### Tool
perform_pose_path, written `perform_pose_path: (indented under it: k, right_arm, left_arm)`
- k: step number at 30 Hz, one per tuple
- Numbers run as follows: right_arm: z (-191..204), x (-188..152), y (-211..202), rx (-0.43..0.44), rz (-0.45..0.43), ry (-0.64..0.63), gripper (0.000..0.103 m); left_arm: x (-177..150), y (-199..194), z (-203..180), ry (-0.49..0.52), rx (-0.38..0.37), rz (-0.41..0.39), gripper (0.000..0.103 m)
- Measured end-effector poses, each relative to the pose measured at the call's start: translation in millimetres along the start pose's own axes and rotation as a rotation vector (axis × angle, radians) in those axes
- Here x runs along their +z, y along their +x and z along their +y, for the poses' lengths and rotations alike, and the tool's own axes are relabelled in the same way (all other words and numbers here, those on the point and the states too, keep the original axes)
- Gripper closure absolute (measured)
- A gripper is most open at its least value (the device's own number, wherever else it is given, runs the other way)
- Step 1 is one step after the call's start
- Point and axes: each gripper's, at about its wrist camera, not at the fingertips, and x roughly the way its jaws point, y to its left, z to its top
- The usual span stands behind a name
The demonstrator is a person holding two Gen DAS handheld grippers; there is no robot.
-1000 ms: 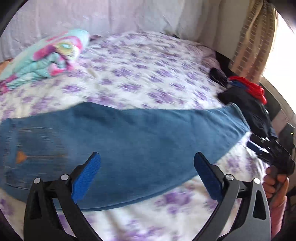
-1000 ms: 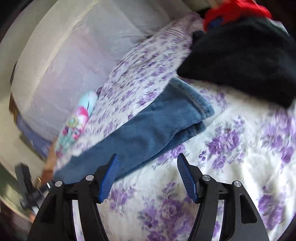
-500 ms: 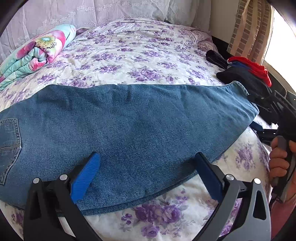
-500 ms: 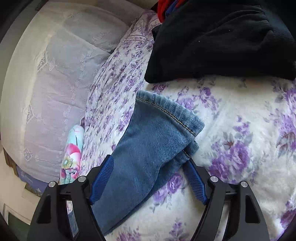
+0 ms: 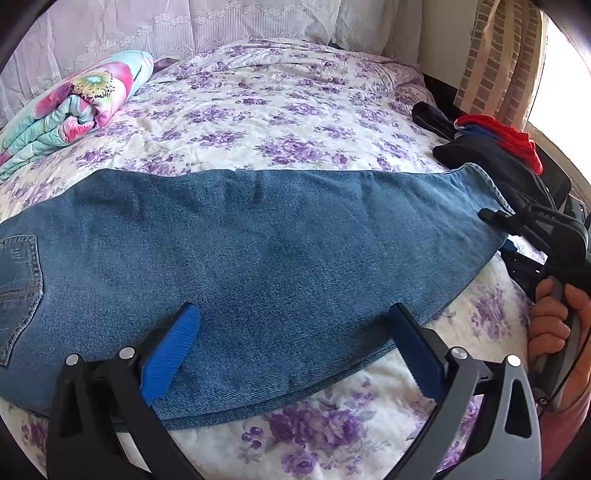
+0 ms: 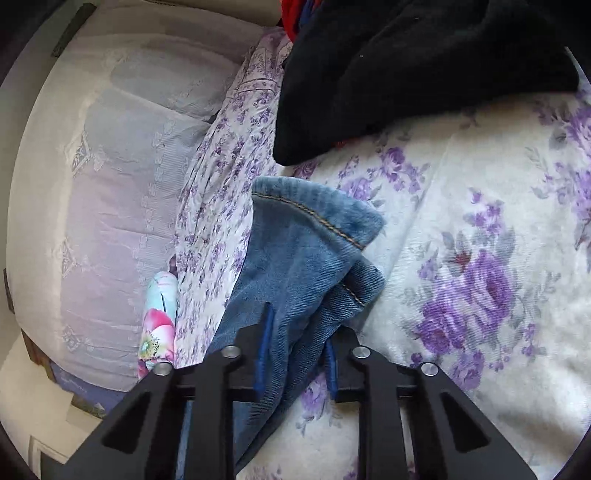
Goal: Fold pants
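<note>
Across the bed (image 5: 295, 92), with its purple-flower sheet, the jeans (image 5: 258, 240) are lying flat and folded lengthwise, stretching pretty much from one side of the left wrist view to the other, back pocket at the far left and the leg hems off to the right. Up by the lacy pillows (image 5: 258, 22) a rolled floral blanket (image 5: 74, 99) is sitting well apart from the denim, and a pile of dark clothes (image 6: 406, 66) with something red (image 5: 506, 136) on top is lying just past the hem end. The left gripper (image 5: 291, 343) is hovering over the near long edge of the jeans around mid-leg, jaws spread wide with nothing between them, the blue pads (image 5: 170, 354) just sitting above the fabric. The right gripper (image 6: 297, 350) is down at the hem end, squeezed in on the bunched cuff layers so the denim is filling the gap between its fingers, and the stitched hems are sticking out just ahead of the tips. From the left view the person's right hand (image 5: 557, 325) is showing on that gripper's handle.
</note>
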Motion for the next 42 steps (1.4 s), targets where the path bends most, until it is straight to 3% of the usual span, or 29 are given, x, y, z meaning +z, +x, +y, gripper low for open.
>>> perform_pose_path:
  k: [2,5,10,16,20,22,24,25,27,32,37,38,40,42]
  right_arm:
    - [10,0,-2,-0.028,-0.013,-0.055,0.087]
    - [45,-4,-11,-0.093,-0.069,-0.241,0.088]
    - [138,-48,-22,-0.233,-0.183,-0.750,0.088]
    - [211,-137,-6,-0.309,-0.245,-1.311,0.088]
    - [220,-208,23,-0.363,-0.207,-1.689,0.089]
    - [212,-241,39,-0.384,-0.144,-1.866,0.089]
    - [198,-270,55,-0.394,-0.042,-2.016,0.088]
    - [193,-280,61,-0.401,-0.002,-2.059,0.088]
    - [183,-292,68,-0.430,-0.020,-2.132,0.088]
    - [191,-284,58,-0.402,0.000,-2.120,0.088]
    - [180,-292,60,-0.410,-0.005,-2.164,0.084]
    - [179,-296,59,-0.421,-0.034,-2.191,0.080]
    - [185,-294,47,-0.382,-0.004,-2.186,0.066]
    - [201,-278,21,-0.235,0.085,-2.091,0.030]
  left_arm:
    - [0,-1,0,-0.004,-0.005,0.004,0.004]
    - [3,-7,12,-0.064,-0.042,0.026,0.004]
    - [5,-30,49,-0.179,-0.085,0.020,0.004]
    - [-3,-78,108,-0.268,0.058,-0.118,0.004]
    - [-16,-89,155,-0.382,0.097,-0.152,0.004]
    - [-22,-93,166,-0.404,0.059,-0.180,0.004]
    - [-25,-95,162,-0.382,0.075,-0.198,0.004]
    - [-25,-94,157,-0.356,0.105,-0.200,0.004]
    - [-24,-92,153,-0.328,0.136,-0.192,0.004]
    - [-27,-93,163,-0.368,0.072,-0.207,0.004]
    - [-26,-91,157,-0.349,0.098,-0.203,0.004]
    - [-26,-91,157,-0.347,0.101,-0.202,0.004]
    - [-25,-91,157,-0.351,0.096,-0.202,0.004]
    - [-25,-91,157,-0.352,0.096,-0.203,0.004]
